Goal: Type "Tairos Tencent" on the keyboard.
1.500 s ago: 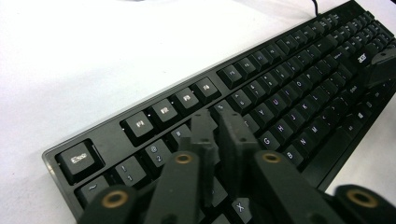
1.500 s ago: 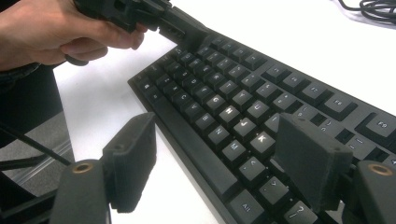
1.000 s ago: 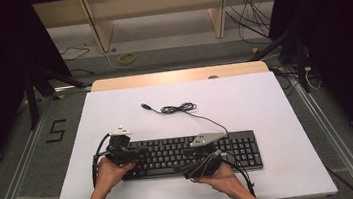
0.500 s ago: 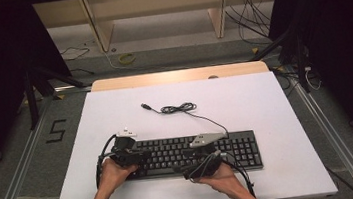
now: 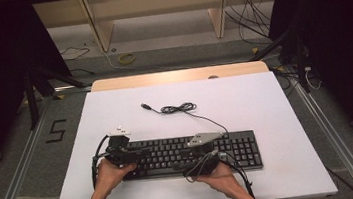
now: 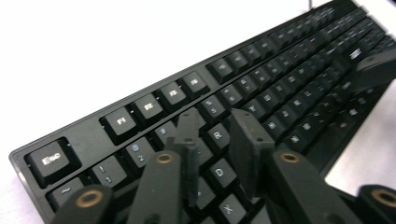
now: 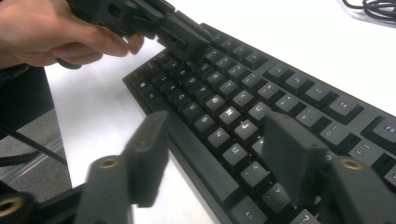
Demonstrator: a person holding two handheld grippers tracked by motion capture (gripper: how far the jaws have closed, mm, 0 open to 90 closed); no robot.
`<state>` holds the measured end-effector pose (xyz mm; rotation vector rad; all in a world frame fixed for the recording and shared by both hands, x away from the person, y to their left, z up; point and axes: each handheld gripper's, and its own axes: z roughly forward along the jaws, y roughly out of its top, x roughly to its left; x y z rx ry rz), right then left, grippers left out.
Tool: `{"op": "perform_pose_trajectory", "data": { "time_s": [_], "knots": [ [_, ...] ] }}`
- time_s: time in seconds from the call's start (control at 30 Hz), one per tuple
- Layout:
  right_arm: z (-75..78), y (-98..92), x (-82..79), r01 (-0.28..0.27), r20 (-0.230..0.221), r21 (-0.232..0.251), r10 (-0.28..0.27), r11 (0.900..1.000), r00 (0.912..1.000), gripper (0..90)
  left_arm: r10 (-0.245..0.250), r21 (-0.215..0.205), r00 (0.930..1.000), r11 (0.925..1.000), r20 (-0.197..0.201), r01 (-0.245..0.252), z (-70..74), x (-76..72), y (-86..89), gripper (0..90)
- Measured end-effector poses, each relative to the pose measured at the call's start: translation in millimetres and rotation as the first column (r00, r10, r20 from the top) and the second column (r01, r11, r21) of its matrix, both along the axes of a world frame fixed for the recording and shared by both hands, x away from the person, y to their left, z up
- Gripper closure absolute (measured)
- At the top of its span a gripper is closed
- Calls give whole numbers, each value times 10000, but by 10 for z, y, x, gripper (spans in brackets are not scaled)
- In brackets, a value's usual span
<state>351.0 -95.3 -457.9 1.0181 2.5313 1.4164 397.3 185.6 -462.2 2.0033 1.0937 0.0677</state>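
A black keyboard lies across the near part of the white table, and its cable coils behind it. My left gripper hovers over the keyboard's left end. In the left gripper view its jaws have just been opening and stand a little apart above the letter keys, holding nothing. My right gripper is at the keyboard's front edge near the middle. Its jaws have just been closing but are still wide. One is over the table, the other over the keys, without pressing.
A wooden strip runs along the table's far edge, with shelving and loose cables on the floor beyond. Metal rails flank the table, and a "5" mark is on the floor at left. The table's far half is bare apart from the cable.
The left hand has shifted slightly over the keyboard's left end. The right hand and the keyboard stay where they were.
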Motion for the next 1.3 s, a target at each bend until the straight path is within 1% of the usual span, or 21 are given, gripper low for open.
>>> {"op": "perform_pose_trajectory", "data": {
  "time_s": [0.1,0.2,0.27,0.5,0.67,0.83,0.93,1.07,1.17,1.3],
  "knots": [
    [-2,17,10,107,55,-142,-106,9998,9999,522,32,-51,10000,10000,-2,-32,18,-15,7,650],
    [-12,40,25,94,31,-184,-93,9998,10000,600,144,-28,9999,9999,-60,-144,27,-30,7,564],
    [-20,57,38,25,16,-140,-25,9999,10000,649,201,-101,9998,9997,-30,-201,33,-44,15,521],
    [-31,136,72,-66,28,-315,67,9995,10000,787,353,-477,9992,9983,165,-345,73,-102,64,430],
    [-49,186,91,-129,3,-479,129,9988,9999,859,321,-588,9991,9978,269,-304,92,-134,62,406],
    [-78,230,107,-182,-41,-652,180,9977,9998,900,314,-643,9989,9975,342,-291,100,-164,60,388],
    [-101,256,114,-230,-91,-798,223,9965,9997,900,342,-669,9986,9973,395,-315,104,-183,75,375],
    [-133,280,127,-258,-118,-942,248,9952,9996,900,433,-815,9982,9959,419,-398,109,-205,87,370],
    [-147,293,136,-261,-147,-1003,247,9946,9996,900,386,-786,9980,9963,494,-346,110,-221,90,368],
    [-169,311,149,-249,-187,-1109,229,9935,9996,900,388,-814,9980,9961,500,-346,110,-234,86,365]
  ]
}}
